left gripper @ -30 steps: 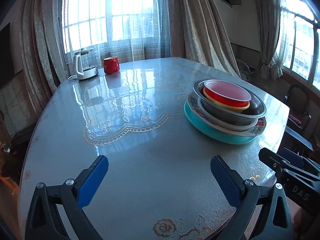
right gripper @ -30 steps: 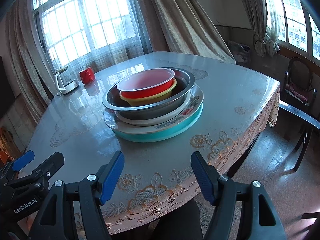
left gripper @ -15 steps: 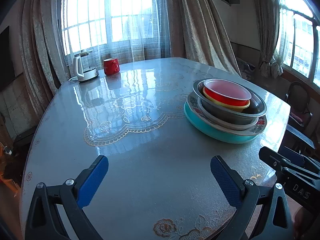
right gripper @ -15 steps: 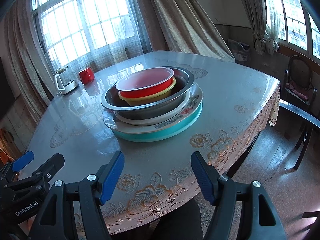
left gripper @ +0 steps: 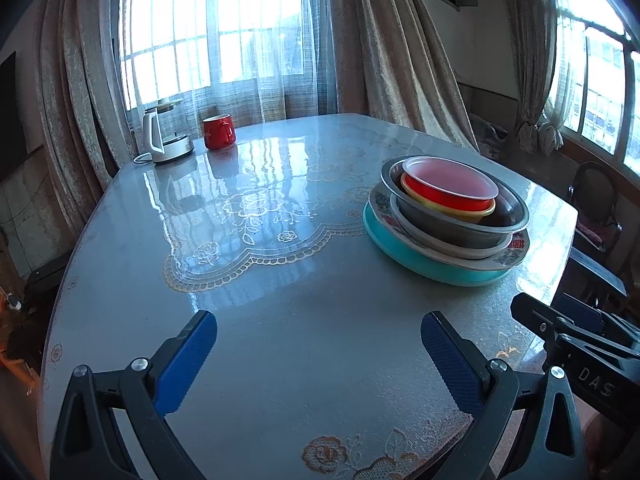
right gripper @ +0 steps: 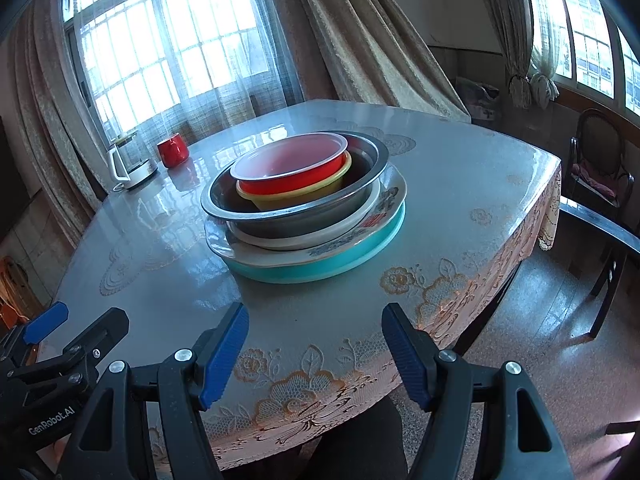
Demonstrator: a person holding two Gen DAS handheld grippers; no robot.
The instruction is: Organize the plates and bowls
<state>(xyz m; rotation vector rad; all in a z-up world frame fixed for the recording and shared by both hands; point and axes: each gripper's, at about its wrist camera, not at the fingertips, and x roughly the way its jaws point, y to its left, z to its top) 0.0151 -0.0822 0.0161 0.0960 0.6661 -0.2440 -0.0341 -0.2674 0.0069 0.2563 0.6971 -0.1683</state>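
1. Broadly, a big rounded table (left gripper: pixel 280 320) under a glossy clear cover, with a floral lace cloth beneath, fills both views; tall windows and beige curtains stand behind it.
2. Near the table's right-hand edge sits one nested stack of dishes. At its bottom is a wide turquoise round plate (right gripper: pixel 320 270), touching the tabletop.
3. On that plate lies a white flower-patterned plate (right gripper: pixel 384 200), then a plain white shallow bowl (right gripper: pixel 300 240).
4. Inside that rests a grey metal bowl (right gripper: pixel 296 210) (left gripper: pixel 460 232).
5. Inside the metal bowl sits a yellow plastic bowl (right gripper: pixel 296 196), and in it, topmost, a red plastic bowl (right gripper: pixel 292 178) with a pale rim.
6. At the far end, well apart from the stack, a white electric kettle (left gripper: pixel 164 136) on its base stands just beside a red ceramic mug (left gripper: pixel 218 132).
7. Over bare tabletop, the left gripper (left gripper: pixel 319 346) hangs with its blue-padded fingers spread wide, nothing between them.
8. At the near edge, just short of the stack, the right gripper (right gripper: pixel 315 342) is likewise parted and empty.
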